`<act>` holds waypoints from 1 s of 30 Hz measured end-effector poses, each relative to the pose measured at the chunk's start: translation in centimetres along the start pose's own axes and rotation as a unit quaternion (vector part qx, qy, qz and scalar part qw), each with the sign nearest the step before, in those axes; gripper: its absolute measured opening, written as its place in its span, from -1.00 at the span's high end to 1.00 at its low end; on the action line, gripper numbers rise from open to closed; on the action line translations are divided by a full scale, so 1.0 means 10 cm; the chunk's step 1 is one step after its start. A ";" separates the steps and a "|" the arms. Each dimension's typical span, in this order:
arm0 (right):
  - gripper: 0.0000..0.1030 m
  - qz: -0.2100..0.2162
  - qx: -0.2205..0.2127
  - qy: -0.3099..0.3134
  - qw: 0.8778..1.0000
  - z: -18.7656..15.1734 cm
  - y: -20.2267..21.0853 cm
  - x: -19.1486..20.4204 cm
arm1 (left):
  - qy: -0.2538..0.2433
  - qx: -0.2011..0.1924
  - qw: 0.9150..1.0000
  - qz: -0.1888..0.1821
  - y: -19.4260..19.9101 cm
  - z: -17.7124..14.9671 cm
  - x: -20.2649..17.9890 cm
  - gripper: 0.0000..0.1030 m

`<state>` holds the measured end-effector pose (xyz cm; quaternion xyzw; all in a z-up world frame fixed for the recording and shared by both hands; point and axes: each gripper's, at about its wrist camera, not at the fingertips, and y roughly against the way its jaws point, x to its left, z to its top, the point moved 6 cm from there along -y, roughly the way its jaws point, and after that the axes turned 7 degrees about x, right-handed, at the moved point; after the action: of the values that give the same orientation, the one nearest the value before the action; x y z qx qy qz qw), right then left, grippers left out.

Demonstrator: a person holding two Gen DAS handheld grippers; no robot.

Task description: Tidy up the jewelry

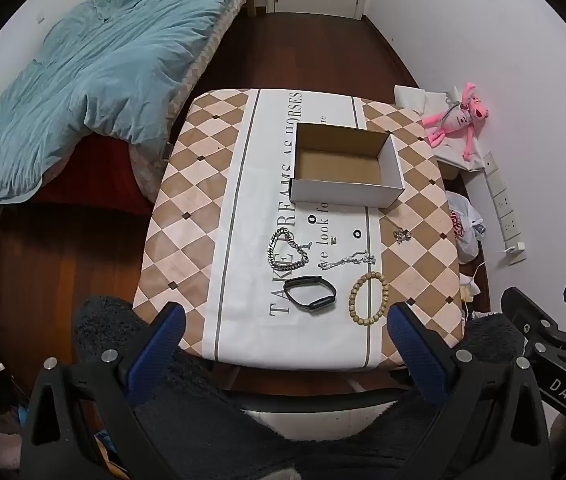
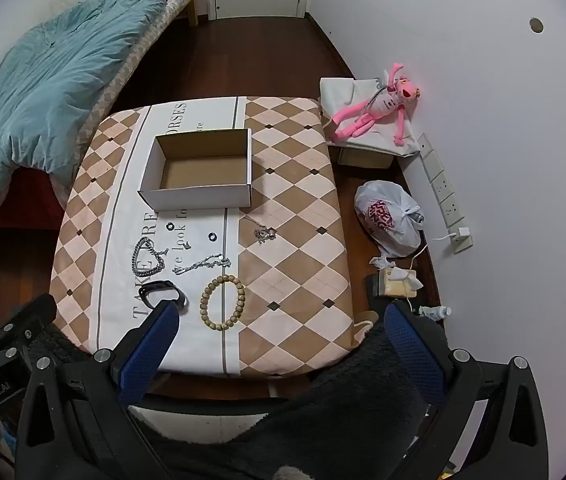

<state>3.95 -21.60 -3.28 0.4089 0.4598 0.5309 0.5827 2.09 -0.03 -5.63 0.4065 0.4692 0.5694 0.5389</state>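
Observation:
An empty open cardboard box (image 1: 346, 164) (image 2: 199, 170) stands on the checkered tablecloth (image 1: 187, 184) (image 2: 295, 216). In front of it lie a thick silver chain bracelet (image 1: 287, 250) (image 2: 147, 258), a thin silver chain (image 1: 349, 260) (image 2: 203, 264), a small silver pendant necklace (image 1: 401, 235) (image 2: 264, 234), a black wristband (image 1: 310, 293) (image 2: 163, 290), a wooden bead bracelet (image 1: 367, 297) (image 2: 223, 302) and two small black rings (image 1: 311, 219) (image 1: 357, 234). My left gripper (image 1: 285, 320) and right gripper (image 2: 281, 320) are both open and empty, held above the table's near edge.
A bed with a blue duvet (image 1: 95, 64) stands to the left. A pink plush toy (image 2: 375, 106), a tied plastic bag (image 2: 389, 218), a power strip (image 2: 445, 196) and small clutter lie on the floor to the right by the wall.

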 end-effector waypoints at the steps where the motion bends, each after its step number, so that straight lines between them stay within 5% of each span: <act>1: -1.00 0.000 0.001 0.000 1.000 0.00 0.00 0.00 | 0.000 0.000 1.000 -0.001 0.00 0.00 0.00 -0.99; 30: -1.00 0.005 0.006 0.002 1.000 -0.03 -0.01 0.02 | -0.002 -0.006 1.000 0.006 0.02 0.03 -0.03 -0.99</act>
<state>3.71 -21.43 -3.43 0.4136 0.4617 0.5320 0.5768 2.31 -0.33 -5.35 0.4077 0.4621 0.5747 0.5385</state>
